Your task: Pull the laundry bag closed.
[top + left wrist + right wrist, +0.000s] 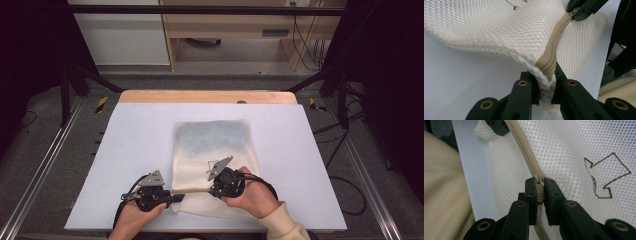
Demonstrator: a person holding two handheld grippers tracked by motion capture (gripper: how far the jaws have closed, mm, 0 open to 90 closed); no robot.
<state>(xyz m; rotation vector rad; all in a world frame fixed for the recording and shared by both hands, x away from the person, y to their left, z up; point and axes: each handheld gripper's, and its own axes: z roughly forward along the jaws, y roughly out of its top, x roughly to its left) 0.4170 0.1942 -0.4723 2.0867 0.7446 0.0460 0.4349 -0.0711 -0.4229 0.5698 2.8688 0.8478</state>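
— Mesh bag (212, 150) first, from the high view: where do we place it?

— We see it flat on the white table (130, 150), its near edge toward six o'clock, where both hands meet it. Our left claw (176, 197) sits at about seven o'clock of the bag, our right claw (210, 189) just beside it at six, with the beige zipper (192, 190) stretched between them.

— And in the left gripper view?

— We find the left claw clenched on the bag's end, mesh and zipper tape (550, 65) bunched between its jaws. The zipper runs up toward one o'clock, where the right claw (575, 12) bites it at the slider. The bag's edge is lifted off the table (461, 82) here.

— The right gripper view?

— We see the right claw (539, 192) clamped on the zipper slider (538, 182). The zipper (524, 150) runs on toward eleven o'clock to the left claw (499, 126). A brown arrow mark (607, 176) sits on the mesh at three o'clock, and a beige sleeve (441, 195) lies at nine.
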